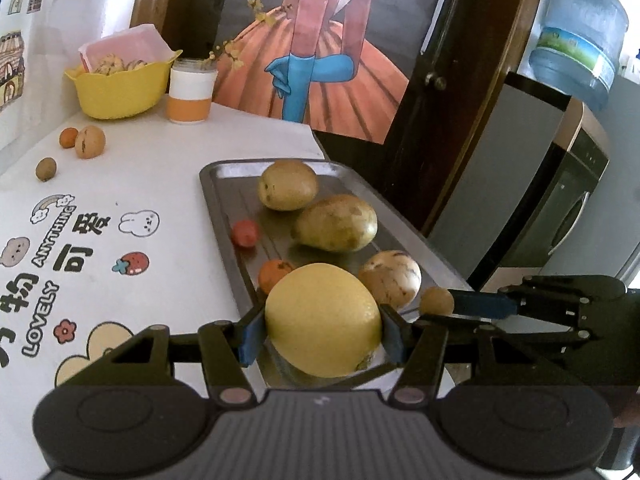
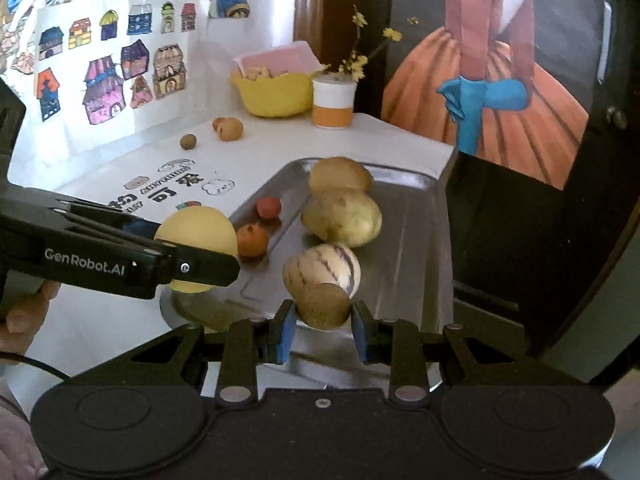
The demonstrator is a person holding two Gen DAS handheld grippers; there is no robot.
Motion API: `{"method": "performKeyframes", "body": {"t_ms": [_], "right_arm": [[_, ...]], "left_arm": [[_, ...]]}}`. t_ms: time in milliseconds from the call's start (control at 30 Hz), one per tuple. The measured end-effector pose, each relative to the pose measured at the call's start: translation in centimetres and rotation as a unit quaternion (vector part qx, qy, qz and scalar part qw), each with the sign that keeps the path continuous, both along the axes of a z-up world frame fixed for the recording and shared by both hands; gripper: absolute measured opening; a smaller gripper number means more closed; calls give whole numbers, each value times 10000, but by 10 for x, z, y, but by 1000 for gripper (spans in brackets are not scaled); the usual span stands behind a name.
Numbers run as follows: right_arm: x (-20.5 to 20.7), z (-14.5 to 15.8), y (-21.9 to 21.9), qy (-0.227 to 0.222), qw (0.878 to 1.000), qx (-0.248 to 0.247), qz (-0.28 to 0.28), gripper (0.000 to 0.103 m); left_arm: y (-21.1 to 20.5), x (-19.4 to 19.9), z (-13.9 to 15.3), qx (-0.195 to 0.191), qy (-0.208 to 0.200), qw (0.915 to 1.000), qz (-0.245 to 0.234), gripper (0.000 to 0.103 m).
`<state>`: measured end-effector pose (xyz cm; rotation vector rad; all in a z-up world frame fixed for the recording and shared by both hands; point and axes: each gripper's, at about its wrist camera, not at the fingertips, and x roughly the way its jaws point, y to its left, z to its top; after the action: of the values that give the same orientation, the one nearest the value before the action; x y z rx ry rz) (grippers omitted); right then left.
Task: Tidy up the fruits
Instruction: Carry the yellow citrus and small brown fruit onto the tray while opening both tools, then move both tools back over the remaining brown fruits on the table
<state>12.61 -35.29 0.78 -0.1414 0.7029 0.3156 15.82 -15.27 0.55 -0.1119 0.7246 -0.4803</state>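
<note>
1. Left gripper (image 1: 322,334): jaws pinching a large yellow citrus (image 1: 323,322) from both sides, blue pads (image 1: 250,338) pressed on its flanks, over the near end of the metal tray (image 1: 224,216).
2. Right gripper (image 2: 323,330): jaws pinching a small brown kiwi (image 2: 323,306), likewise above the tray's near end.
3. Just beyond the right jaws: a pale striped melon (image 2: 322,270), touching or nearly touching the kiwi; cannot tell which.
4. Farther ahead of both jaws, on the tray: two yellow-brown mangoes (image 1: 336,222), a small red fruit (image 1: 245,233), a small orange (image 1: 274,274).
5. Well beyond the left jaws, to their left, on the white bench (image 1: 160,176): three loose small fruits (image 1: 90,142), a yellow bowl (image 1: 120,92), a white-and-orange cup (image 1: 190,94).
</note>
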Motion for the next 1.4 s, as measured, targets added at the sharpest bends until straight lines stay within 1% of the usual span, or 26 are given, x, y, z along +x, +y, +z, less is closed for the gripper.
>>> {"method": "performKeyframes", "body": {"t_ms": [133, 333, 600, 633, 733, 767, 867, 933, 967, 1000, 1033, 1067, 1100, 1167, 1233, 1333, 1400], "right_arm": [[-2, -7, 4, -41, 9999, -29, -104, 32], [-2, -12, 11, -129, 9997, -74, -182, 32], [-8, -12, 13, -227, 9993, -54, -297, 34], [-9, -12, 13, -242, 9992, -34, -324, 36], [-14, -10, 12, -294, 9987, 3, -417, 46], [-16, -8, 12, -319, 9985, 13, -447, 47], [-23, -2, 11, -409, 9975, 66, -567, 57], [-30, 4, 12, -475, 9967, 107, -654, 70], [-34, 8, 13, -520, 9962, 123, -682, 75], [-38, 12, 14, -562, 9958, 114, -708, 83], [-42, 16, 16, -608, 9954, 82, -741, 91], [-47, 20, 19, -661, 9948, 32, -773, 95], [-52, 25, 22, -716, 9942, -22, -799, 101], [-61, 34, 29, -774, 9936, -99, -820, 102], [-69, 42, 37, -719, 9940, -118, -812, 102], [-80, 52, 53, -490, 9965, -22, -683, 102], [-85, 57, 63, -241, 9983, 132, -509, 102]], "left_arm": [[-3, -1, -3, 105, 59, 9999, 74, 63], [-9, -3, -5, 291, 31, 9994, 157, 63], [-11, -4, -5, 364, 45, 9991, 198, 63], [-10, -4, -4, 340, 66, 9992, 208, 63], [-4, -7, 0, 101, -9, 9997, 233, 71], [-3, -10, 3, 51, -66, 9997, 242, 75], [3, -17, 11, -11, -252, 9993, 267, 80], [9, -22, 16, -81, -294, 9990, 335, 86], [13, -25, 19, -121, -327, 9986, 392, 91], [17, -29, 22, -148, -367, 9982, 456, 96], [22, -33, 25, -159, -397, 9978, 509, 99], [27, -38, 28, -159, -424, 9974, 557, 101], [33, -42, 30, -140, -441, 9971, 604, 102], [44, -50, 35, -21, -427, 9964, 730, 102], [60, -57, 40, 103, -342, 9961, 813, 102], [84, -64, 48, 318, -118, 9968, 729, 102], [104, -68, 55, 473, -25, 9963, 714, 102]]}}
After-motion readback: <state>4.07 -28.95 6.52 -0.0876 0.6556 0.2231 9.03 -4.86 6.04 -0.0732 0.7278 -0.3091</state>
